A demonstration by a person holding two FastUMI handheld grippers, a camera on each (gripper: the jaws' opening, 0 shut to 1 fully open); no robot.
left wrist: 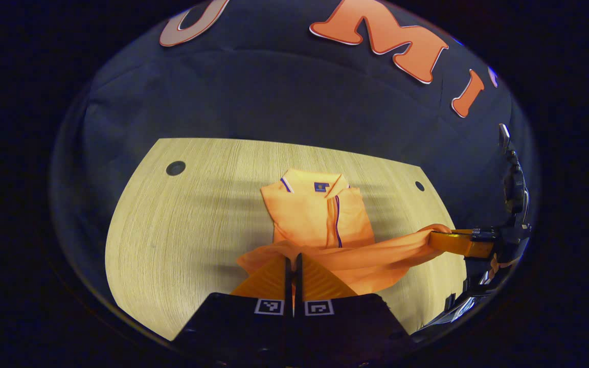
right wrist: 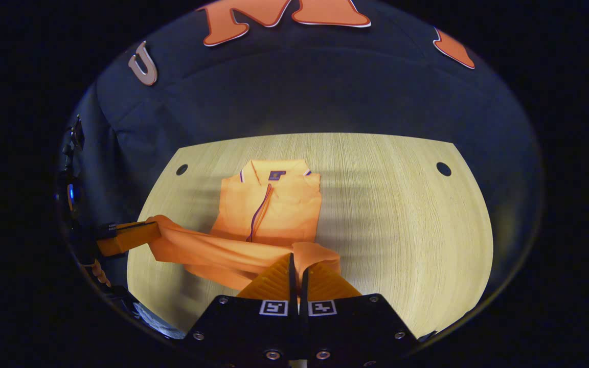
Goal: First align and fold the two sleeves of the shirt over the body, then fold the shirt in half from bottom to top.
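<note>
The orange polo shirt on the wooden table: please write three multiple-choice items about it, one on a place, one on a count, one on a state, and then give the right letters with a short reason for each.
1. Where does the collar of the orange polo shirt lie?
A. At the far side of the pale wooden table, toward the booth wall
B. At the near edge, under the grippers
C. Hanging off the table

2. How many round dark holes show in the tabletop in the right gripper view?
A. None
B. Two
C. Five

3. What is the state of the shirt's bottom hem?
A. Lying flat and spread
B. Lifted, pinched by the left gripper and the right gripper
C. Rolled up into a ball

Key: 1 A, the collar sits on the far part of the shirt. 2 B, one hole shows near each far corner. 3 B, both grippers are shut on the raised hem, stretched between them.
</note>
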